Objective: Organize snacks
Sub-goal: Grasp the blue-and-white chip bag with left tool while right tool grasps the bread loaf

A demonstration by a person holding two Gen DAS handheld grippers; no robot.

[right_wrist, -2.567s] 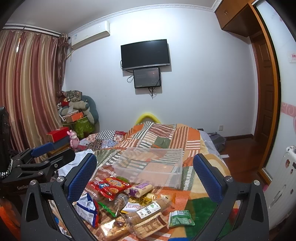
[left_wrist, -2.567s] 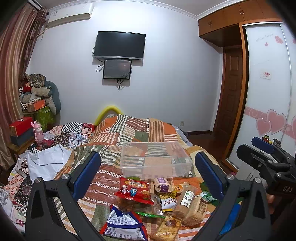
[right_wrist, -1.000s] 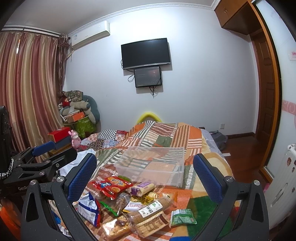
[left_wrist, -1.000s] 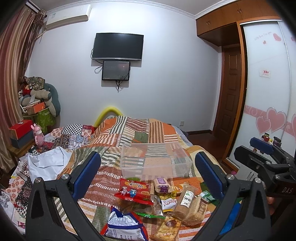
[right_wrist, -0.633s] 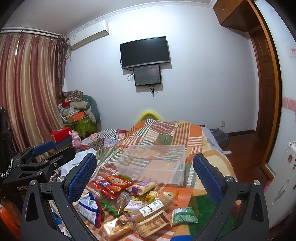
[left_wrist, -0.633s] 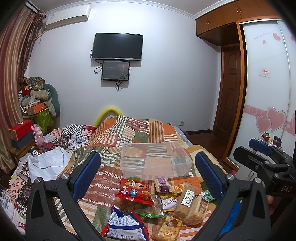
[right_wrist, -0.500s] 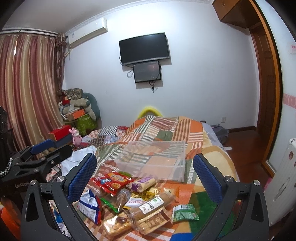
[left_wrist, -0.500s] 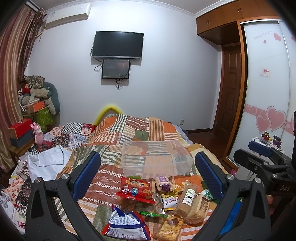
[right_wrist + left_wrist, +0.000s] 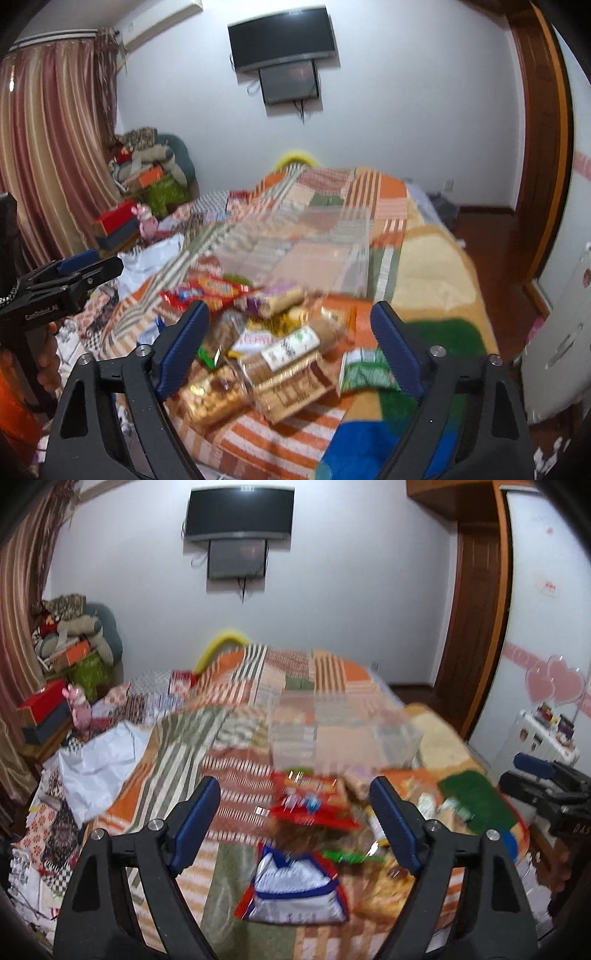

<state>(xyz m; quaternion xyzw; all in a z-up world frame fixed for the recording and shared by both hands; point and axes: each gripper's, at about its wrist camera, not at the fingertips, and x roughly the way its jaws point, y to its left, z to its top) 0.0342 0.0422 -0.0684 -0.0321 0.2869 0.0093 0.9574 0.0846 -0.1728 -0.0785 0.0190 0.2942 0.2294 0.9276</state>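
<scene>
Both the left gripper (image 9: 295, 823) and right gripper (image 9: 290, 345) hung wide open, holding nothing, above the snack pile (image 9: 273, 350) beside the clear bin (image 9: 306, 247).

A patchwork-quilted bed (image 9: 424, 266) carries 1 clear plastic bin (image 9: 306, 247) and, just before it, a heap of snack packets (image 9: 266, 347).

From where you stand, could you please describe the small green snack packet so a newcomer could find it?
Start at the clear plastic bin on the patchwork bedspread. Before it lies the snack pile; the small green-and-white packet sits at its right edge, alone on the green patch, beside the right gripper.
</scene>
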